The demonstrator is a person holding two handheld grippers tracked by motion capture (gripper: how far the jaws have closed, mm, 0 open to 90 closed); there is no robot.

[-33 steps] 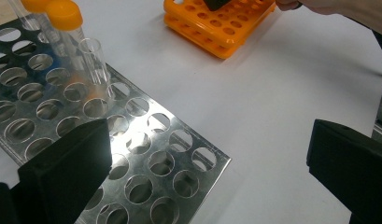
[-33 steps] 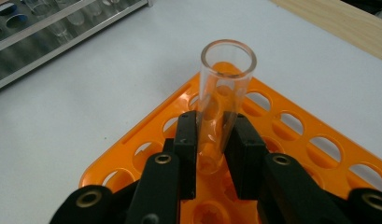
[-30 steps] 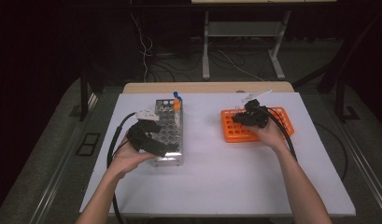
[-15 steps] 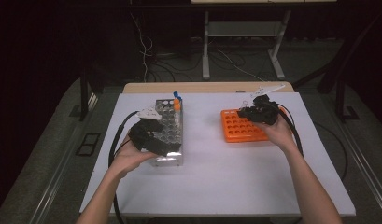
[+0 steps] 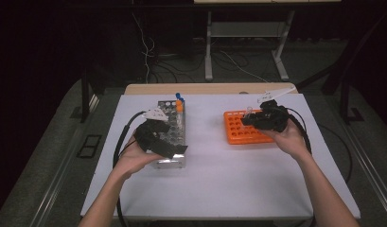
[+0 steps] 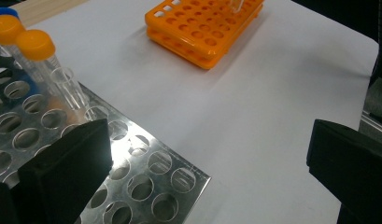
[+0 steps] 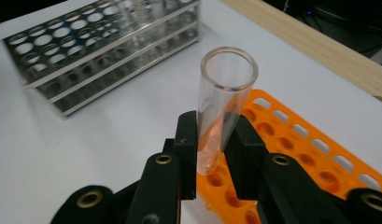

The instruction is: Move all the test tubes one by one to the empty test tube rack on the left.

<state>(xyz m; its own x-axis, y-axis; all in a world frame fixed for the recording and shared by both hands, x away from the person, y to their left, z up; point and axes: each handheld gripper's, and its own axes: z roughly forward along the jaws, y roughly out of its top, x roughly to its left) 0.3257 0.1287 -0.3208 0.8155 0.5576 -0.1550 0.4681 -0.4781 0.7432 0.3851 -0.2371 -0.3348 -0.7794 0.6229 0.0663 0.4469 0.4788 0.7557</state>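
Now clear tube [image 7: 221, 102] between right gripper [image 7: 215, 140] fingers.

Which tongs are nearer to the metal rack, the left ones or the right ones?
Left. The left tongs hang open over the metal rack at its near end; the right tongs hold a glass tube above the orange rack.

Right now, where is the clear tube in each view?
High view: tube right of centre, in the right tongs above the orange rack.
Left gripper view: tube at top edge, over that rack.
Right gripper view: tube at centre, clamped.
Shared landmark: orange rack.
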